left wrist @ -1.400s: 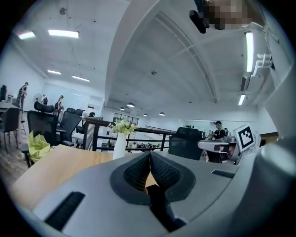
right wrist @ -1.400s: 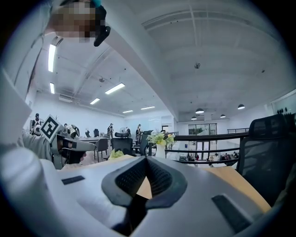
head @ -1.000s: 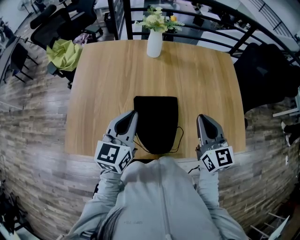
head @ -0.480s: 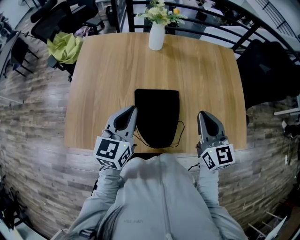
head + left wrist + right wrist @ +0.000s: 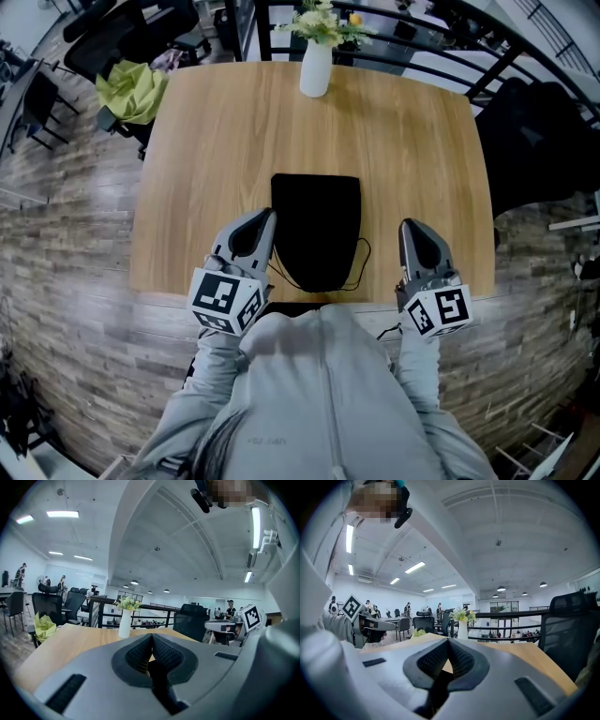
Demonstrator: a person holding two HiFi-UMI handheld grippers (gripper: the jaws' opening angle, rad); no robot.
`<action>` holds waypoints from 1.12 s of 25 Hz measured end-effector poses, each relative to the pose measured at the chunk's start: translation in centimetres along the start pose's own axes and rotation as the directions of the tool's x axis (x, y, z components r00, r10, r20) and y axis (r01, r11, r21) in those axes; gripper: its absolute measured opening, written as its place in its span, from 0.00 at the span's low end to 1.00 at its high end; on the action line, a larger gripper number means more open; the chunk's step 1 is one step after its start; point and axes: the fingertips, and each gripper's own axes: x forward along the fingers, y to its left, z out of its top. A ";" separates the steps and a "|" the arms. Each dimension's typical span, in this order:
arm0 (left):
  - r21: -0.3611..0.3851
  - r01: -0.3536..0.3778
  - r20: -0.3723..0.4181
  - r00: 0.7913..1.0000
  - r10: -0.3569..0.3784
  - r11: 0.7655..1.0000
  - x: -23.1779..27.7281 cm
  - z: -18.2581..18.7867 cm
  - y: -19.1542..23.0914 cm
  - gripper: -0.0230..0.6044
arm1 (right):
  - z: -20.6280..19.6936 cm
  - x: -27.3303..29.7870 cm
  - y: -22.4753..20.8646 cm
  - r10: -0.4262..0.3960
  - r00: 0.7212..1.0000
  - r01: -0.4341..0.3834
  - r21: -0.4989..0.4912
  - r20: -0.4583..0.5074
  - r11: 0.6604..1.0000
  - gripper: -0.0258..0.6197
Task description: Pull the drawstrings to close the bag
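Note:
A black drawstring bag lies flat on the wooden table, its mouth toward the near edge. Thin black drawstrings loop out at the bag's near right and near left. My left gripper rests just left of the bag, jaws shut with nothing between them. My right gripper sits to the right of the bag, apart from it, also shut and empty. In the left gripper view the left gripper has its pads pressed together. The right gripper looks the same in the right gripper view.
A white vase with flowers stands at the table's far edge, also visible as the vase and the vase. Black railings run behind the table. A chair with yellow-green cloth is at far left, a dark chair at right.
Both grippers stay where they were. The head view shifts slightly, so the table and bag sit a little lower in frame.

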 end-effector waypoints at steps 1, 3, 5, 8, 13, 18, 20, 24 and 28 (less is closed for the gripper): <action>0.000 -0.003 -0.008 1.000 0.003 1.000 0.0 -0.1 0.1 0.08 | -0.1 0.0 0.0 -0.001 1.000 0.001 0.001 -0.002 1.000 0.08; 0.002 -0.012 -0.025 1.000 0.012 1.000 0.0 -0.4 0.2 0.08 | -0.2 0.0 0.0 -0.003 1.000 0.003 0.005 -0.004 1.000 0.08; 0.001 -0.014 -0.034 0.999 0.014 1.000 0.0 -0.6 0.3 0.08 | -0.3 -0.1 0.0 -0.006 1.000 0.006 0.010 -0.006 1.000 0.08; -0.008 -0.011 -0.037 0.999 0.011 1.000 0.0 -0.6 0.4 0.08 | -0.5 0.0 0.0 -0.011 1.000 0.011 0.017 -0.010 1.000 0.08; -0.010 -0.009 -0.039 0.999 0.008 1.000 0.2 -0.7 0.6 0.08 | -1.2 0.2 -0.3 -0.026 0.999 0.027 0.037 -0.027 0.999 0.08; -0.011 -0.006 -0.042 0.999 0.006 1.000 0.3 -0.7 0.8 0.08 | -1.9 0.1 -0.4 -0.033 0.998 0.035 0.040 -0.050 0.999 0.07; -0.011 -0.005 -0.040 0.999 0.005 1.000 0.4 -0.7 0.8 0.08 | -2.0 0.1 -0.6 -0.038 0.998 0.041 0.042 -0.054 0.998 0.07; -0.010 -0.003 -0.040 0.999 0.003 1.000 0.7 -0.6 0.7 0.08 | -1.9 0.0 -0.9 -0.041 0.998 0.044 0.044 -0.056 0.998 0.07; -0.009 -0.001 -0.044 0.999 0.000 1.000 0.7 -0.7 0.4 0.08 | -1.9 -0.2 -0.9 -0.041 0.998 0.043 0.044 -0.054 0.998 0.07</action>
